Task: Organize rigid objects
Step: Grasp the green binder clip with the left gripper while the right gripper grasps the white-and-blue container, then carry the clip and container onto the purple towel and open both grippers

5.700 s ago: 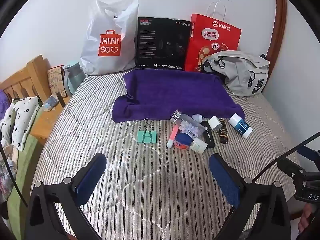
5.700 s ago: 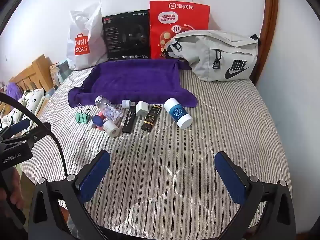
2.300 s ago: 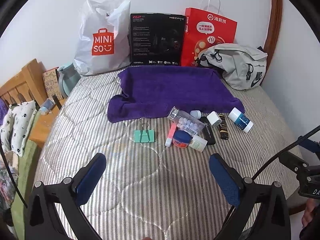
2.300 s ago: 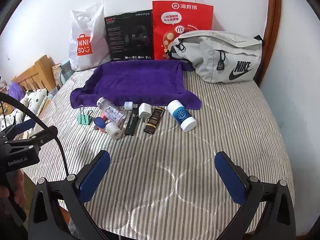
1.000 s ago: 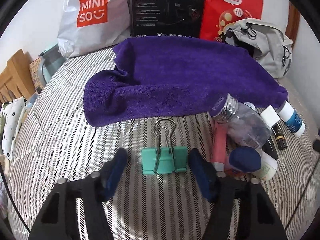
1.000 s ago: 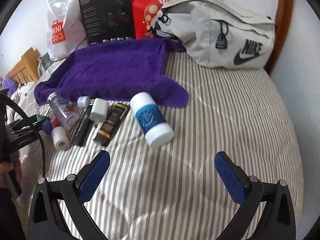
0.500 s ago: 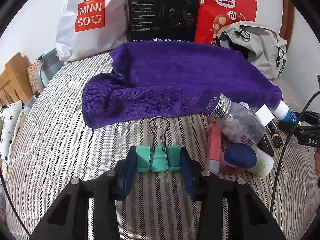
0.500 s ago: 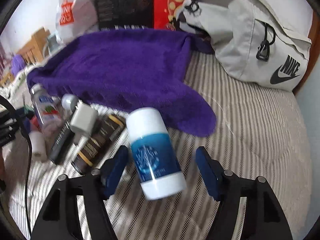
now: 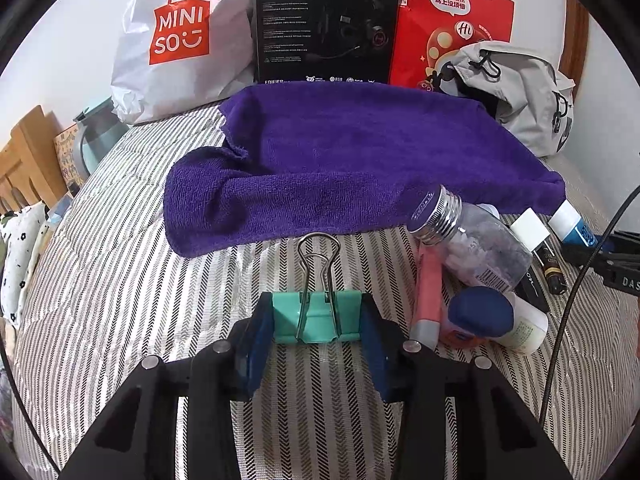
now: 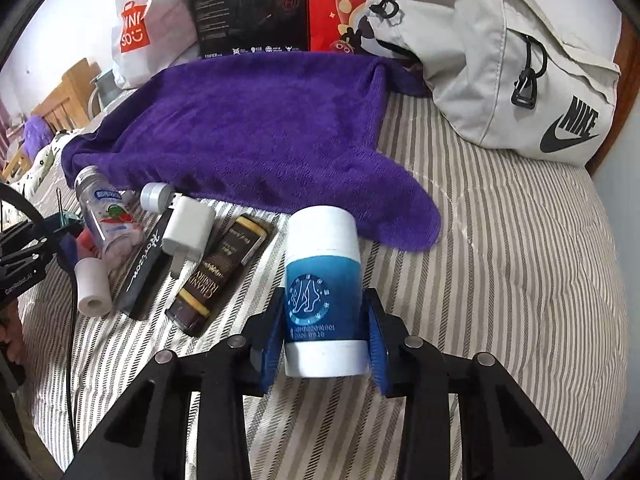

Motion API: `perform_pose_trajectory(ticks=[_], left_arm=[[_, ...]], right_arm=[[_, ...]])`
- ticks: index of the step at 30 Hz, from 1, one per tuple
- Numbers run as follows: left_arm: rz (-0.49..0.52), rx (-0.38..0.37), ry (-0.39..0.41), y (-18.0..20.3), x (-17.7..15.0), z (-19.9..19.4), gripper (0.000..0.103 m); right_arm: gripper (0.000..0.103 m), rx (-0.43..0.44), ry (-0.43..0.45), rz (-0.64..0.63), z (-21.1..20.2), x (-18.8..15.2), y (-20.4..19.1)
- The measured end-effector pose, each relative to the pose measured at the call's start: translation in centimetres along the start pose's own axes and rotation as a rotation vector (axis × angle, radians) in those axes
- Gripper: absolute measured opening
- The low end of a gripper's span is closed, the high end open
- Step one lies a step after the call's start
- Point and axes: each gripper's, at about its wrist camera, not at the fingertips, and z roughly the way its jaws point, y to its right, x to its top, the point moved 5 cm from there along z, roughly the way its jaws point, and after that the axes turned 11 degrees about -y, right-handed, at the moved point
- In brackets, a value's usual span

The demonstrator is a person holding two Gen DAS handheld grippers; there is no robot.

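A teal binder clip (image 9: pixel 317 317) lies on the striped bed, and my left gripper (image 9: pixel 317 320) is shut on its two sides. In the right wrist view, my right gripper (image 10: pixel 325 330) is shut on a blue-and-white bottle (image 10: pixel 323 292) lying on the bed. Behind both spreads a purple towel (image 9: pixel 360 160) (image 10: pixel 248 128). Between the grippers lies a cluster: a clear bottle with a metal cap (image 9: pixel 468 244), a pink tube (image 9: pixel 429 292), a blue-capped jar (image 9: pixel 480 314), a white charger plug (image 10: pixel 188 228), a black pen case (image 10: pixel 146 268) and a dark brown box (image 10: pixel 220 272).
Along the back wall stand a white Miniso bag (image 9: pixel 180 36), a black headset box (image 9: pixel 326 20) and a red paper bag (image 9: pixel 452 28). A grey Nike bag (image 10: pixel 500 60) sits at the back right. A wooden bed frame (image 9: pixel 28 156) borders the left edge.
Both grippers came down from above the bed to the objects. The left one closed on the binder clip, the right one closed on the blue-and-white bottle.
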Motion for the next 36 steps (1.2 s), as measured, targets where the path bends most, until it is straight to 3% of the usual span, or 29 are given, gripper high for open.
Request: perform_pose_trajectory(ticks=[10,23,36], left_arm=[[0.000,0.000,0.000,0.0,0.0,0.0,0.040],[0.001,-0.005,0.001,0.0,0.0,0.0,0.039],[0.009,-0.071,-0.016,-0.3,0.4,-0.8,0.039]], right_arm=[[0.036,-0.005,0.011,0.028,0.2,0.4,-0.4],[0.036,0.084,-0.006,0.066,-1.1,-1.7,0.2],[0.036,0.092,0.024,0.006,-3.6,-2.1,-0.2]])
